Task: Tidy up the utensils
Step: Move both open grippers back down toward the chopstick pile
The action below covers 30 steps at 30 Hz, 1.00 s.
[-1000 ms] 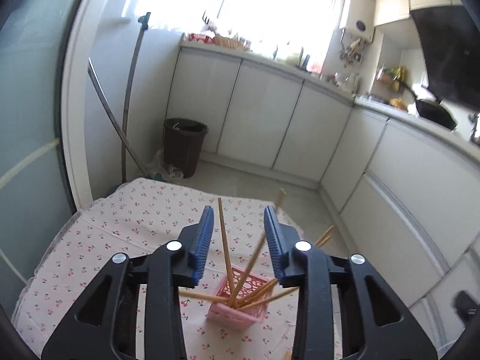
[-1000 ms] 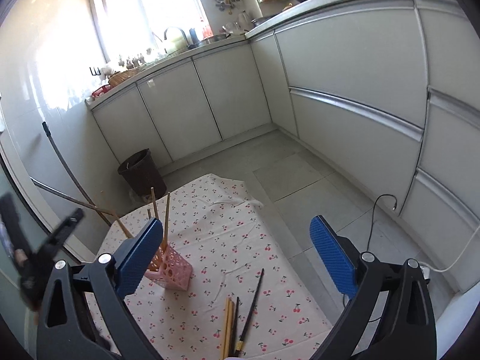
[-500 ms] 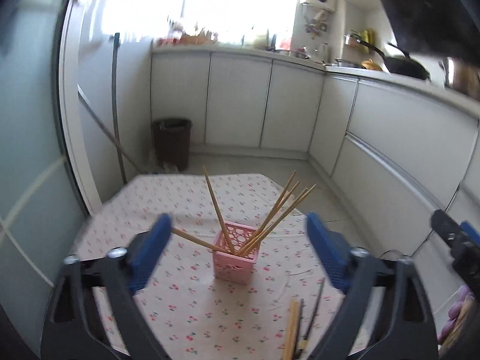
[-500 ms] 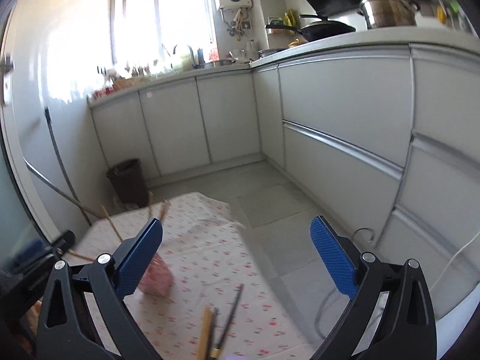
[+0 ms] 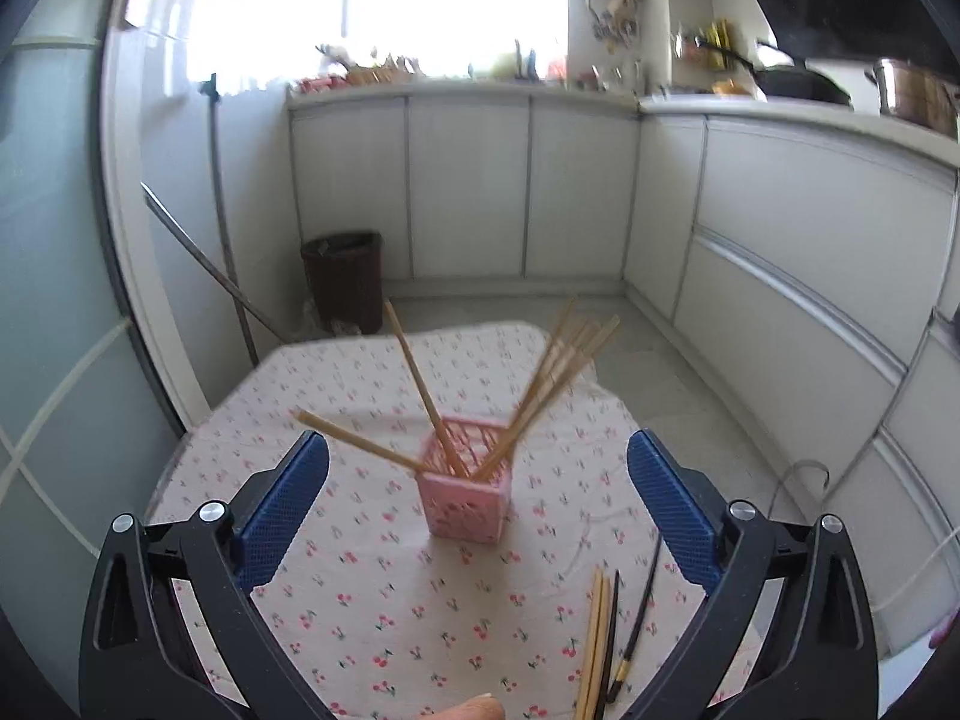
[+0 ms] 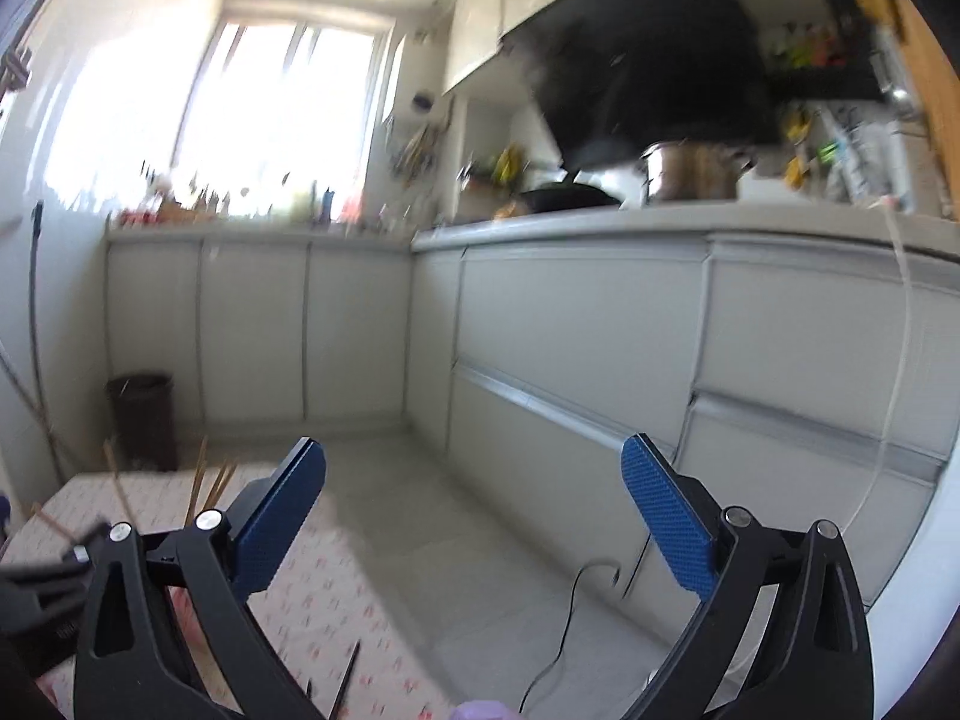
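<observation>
The wooden chopsticks (image 5: 540, 384) stand tilted in my pink lattice basket (image 5: 465, 495), fanning up and outward. It sits on the cherry-print cloth (image 5: 372, 594), between and beyond my left gripper (image 5: 477, 504), jaws spread wide. More chopsticks (image 5: 600, 636) lie flat nearby, pointing away from me. My right gripper (image 6: 474, 516), equally wide, faces the cabinets (image 6: 576, 360).

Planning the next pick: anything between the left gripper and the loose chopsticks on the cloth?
Nothing visible. The left gripper is open and empty; the loose chopsticks lie bare on the cloth, nearer than the pink holder.
</observation>
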Motion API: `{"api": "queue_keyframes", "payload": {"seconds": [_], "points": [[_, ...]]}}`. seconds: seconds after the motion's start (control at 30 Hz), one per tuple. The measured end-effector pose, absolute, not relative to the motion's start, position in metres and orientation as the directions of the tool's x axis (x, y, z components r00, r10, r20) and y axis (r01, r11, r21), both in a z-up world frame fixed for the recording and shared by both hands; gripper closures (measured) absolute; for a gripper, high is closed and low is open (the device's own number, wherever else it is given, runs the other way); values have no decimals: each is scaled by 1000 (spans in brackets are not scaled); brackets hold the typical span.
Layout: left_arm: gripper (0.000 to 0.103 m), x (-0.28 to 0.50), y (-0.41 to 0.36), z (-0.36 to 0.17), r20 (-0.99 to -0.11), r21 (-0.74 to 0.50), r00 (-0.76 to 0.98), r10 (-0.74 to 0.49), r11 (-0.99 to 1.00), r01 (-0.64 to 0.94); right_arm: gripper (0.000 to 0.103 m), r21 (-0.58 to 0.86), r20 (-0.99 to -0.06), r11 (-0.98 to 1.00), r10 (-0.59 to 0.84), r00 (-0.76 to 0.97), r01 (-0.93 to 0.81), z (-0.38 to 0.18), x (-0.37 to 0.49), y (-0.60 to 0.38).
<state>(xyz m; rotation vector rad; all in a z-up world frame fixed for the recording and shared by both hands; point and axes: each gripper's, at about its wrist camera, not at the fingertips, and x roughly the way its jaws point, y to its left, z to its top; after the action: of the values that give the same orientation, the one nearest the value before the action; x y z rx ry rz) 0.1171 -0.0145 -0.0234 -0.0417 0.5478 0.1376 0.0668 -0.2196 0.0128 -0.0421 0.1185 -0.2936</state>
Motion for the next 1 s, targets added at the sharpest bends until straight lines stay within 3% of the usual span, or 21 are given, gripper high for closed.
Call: {"api": "queue_keyframes", "payload": {"seconds": [0.07,0.13,0.17,0.23,0.3,0.43,0.6,1.0], "points": [[7,121,-20,-30,-534,-7,838,109,991,-133,7,-21,-185,962,-270,945,270,4,82,-226],[7,125,-26,-38,-552,8,826,111,992,-128,7,-1,-471,977,-188,862,212,-19,118,-237],[7,128,-29,-43,-569,14,815,108,992,-121,7,76,-558,973,-141,818,219,-31,128,-248],[7,135,-36,-54,-615,23,782,97,994,-105,7,228,-604,939,-72,793,259,-43,132,-271],[7,140,-42,-65,-653,23,753,82,996,-88,7,278,-630,919,-46,775,281,-46,135,-282],[7,159,-48,-93,-766,-3,643,21,999,-37,7,247,-649,917,-83,756,313,-48,136,-291],[9,187,-49,-140,-908,-44,418,-25,998,-36,7,247,-718,922,-31,695,297,-63,143,-287],[33,219,-38,-202,-971,-94,233,-53,981,-168,7,355,-806,889,135,576,289,-89,158,-290]]}}
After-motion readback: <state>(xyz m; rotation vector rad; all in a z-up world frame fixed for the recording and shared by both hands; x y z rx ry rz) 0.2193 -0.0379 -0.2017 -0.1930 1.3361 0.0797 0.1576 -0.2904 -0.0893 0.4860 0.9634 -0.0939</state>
